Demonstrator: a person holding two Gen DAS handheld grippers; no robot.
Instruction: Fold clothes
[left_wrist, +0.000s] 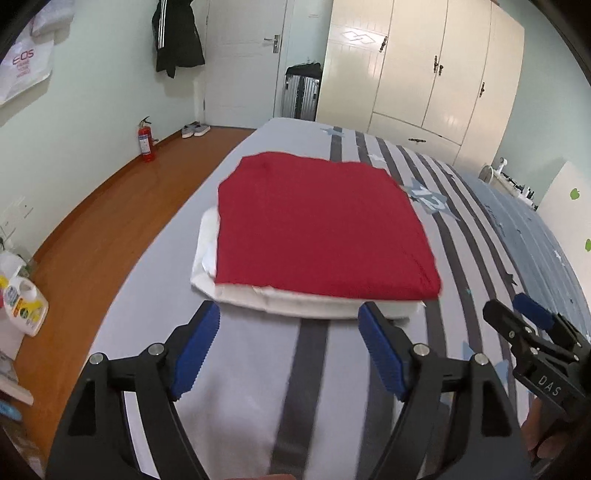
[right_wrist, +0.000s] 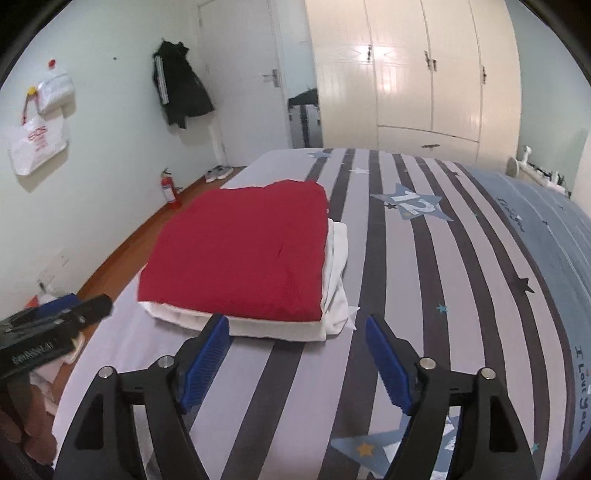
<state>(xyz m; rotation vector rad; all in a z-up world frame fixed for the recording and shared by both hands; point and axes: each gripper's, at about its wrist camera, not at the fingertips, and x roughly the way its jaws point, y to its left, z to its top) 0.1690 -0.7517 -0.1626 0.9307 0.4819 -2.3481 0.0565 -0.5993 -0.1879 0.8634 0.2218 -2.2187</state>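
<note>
We are in a home bedroom: a bed (left_wrist: 258, 369) in striped star-print bedding, a cream wardrobe (left_wrist: 424, 66) on the far wall, a white door (left_wrist: 243, 59), and a jacket (left_wrist: 177, 37) hanging far left.

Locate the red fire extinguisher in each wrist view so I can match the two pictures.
Left wrist view: the red cylindrical fire extinguisher stands on the wooden floor against the left wall, upper left of the picture.
Right wrist view: it stands by the same wall, left of centre, beyond the bed.
Shared landmark: the folded red knitted garment lying on white folded cloth.
</note>
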